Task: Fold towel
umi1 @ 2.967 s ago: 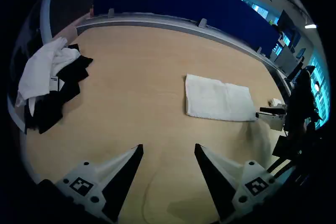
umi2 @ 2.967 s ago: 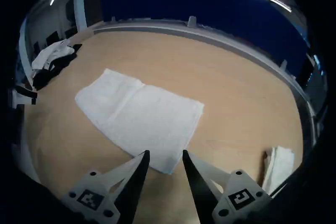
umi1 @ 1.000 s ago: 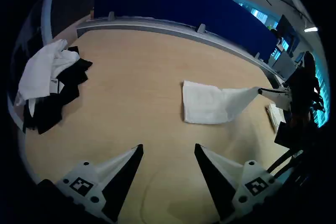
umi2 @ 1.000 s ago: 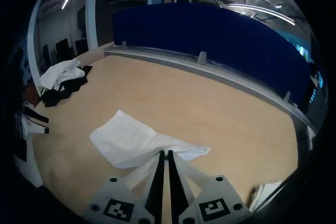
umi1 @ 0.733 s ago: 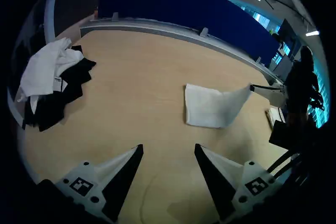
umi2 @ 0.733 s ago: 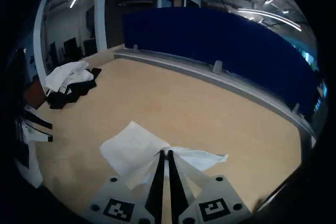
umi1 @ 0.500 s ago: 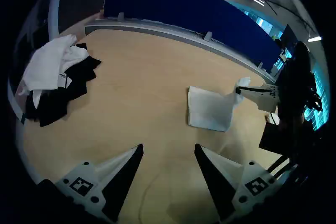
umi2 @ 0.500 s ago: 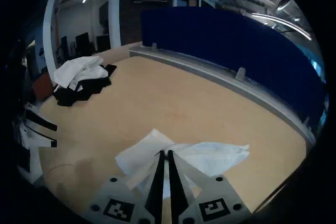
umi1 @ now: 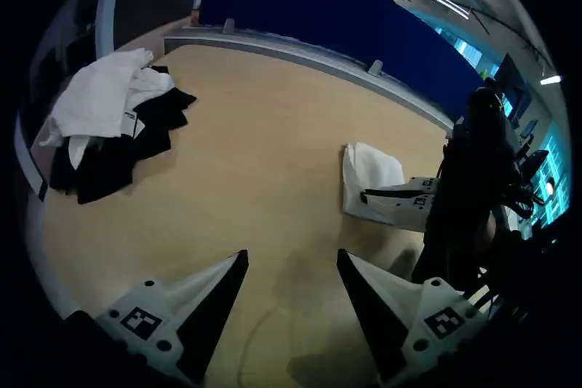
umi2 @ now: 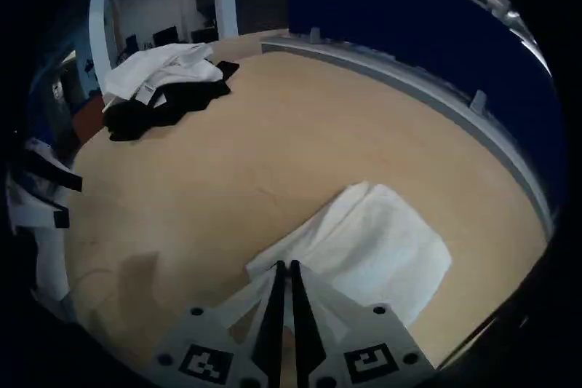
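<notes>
The white towel [umi2: 378, 242] lies on the wooden table [umi2: 291, 133], doubled over with its top layer reaching my right gripper [umi2: 284, 266]. That gripper is shut on the towel's near edge, low over the table. In the left gripper view the towel [umi1: 371, 166] is a small folded patch at the right, and the right gripper [umi1: 396, 197] sits at its near side, held by a person [umi1: 473, 191] seen as a dark shape. My left gripper [umi1: 291, 257] hovers open over bare table, well apart from the towel, with nothing between its fingers.
A heap of white and black clothes [umi1: 109, 115] lies at the table's left side, also in the right gripper view as a heap of clothes [umi2: 164, 82]. A blue partition [umi1: 327, 9] runs along the far edge. Bare wood lies between the heap and the towel.
The right gripper closed on the towel's end, lifted it and carried it across the towel, then lowered it, so the towel lies doubled. The left gripper stayed open and only turned slightly.
</notes>
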`<state>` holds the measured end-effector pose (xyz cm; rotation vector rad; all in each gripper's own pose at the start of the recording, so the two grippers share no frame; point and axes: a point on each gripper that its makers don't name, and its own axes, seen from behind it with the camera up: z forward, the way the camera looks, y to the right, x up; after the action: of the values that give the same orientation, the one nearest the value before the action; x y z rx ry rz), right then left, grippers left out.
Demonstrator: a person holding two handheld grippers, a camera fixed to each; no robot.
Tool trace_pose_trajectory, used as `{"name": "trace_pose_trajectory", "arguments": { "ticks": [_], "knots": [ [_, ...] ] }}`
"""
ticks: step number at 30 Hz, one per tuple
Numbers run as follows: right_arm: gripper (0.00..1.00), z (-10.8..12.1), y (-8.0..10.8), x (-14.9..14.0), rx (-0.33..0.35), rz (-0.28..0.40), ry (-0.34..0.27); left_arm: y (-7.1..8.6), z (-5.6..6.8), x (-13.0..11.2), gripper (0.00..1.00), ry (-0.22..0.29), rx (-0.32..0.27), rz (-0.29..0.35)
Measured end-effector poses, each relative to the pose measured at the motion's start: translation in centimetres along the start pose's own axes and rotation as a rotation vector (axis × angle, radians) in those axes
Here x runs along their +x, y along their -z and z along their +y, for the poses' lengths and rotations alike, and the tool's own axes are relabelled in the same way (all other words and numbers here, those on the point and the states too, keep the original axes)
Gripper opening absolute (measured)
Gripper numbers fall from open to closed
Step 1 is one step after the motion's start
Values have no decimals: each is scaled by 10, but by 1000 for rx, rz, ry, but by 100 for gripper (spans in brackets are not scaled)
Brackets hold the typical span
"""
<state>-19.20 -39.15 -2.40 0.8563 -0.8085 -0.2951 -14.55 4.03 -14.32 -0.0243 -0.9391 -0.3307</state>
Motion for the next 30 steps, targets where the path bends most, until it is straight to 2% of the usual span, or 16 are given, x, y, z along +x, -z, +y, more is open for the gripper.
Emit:
{"name": "trace_pose_trajectory", "arguments": {
  "ticks": [5, 7, 8, 9, 12, 17, 21, 30],
  "knots": [
    [7, 1, 2, 6, 6, 8, -8, 1, -4, -2, 91, 4, 3, -1],
    [10, 1, 4, 9, 8, 15, -3, 2, -5, -2, 90, 2, 5, 0],
    [15, 1, 5, 10, 9, 18, -1, 2, -6, -1, 90, 0, 6, 0],
    [24, 1, 6, 12, 11, 22, 1, 3, -6, -1, 90, -1, 7, 1],
    [64, -1, 11, 16, 20, 34, 3, 4, -8, 0, 91, -2, 9, 4],
    [83, 5, 23, 20, -2, 58, 8, 6, -12, 0, 91, 1, 15, 6],
    [85, 16, 37, 11, -49, 57, 11, 8, -15, 0, 90, 4, 19, 9],
    [85, 46, 59, -47, -153, -18, -30, 10, -19, 0, 90, 15, 22, 13]
  ]
}}
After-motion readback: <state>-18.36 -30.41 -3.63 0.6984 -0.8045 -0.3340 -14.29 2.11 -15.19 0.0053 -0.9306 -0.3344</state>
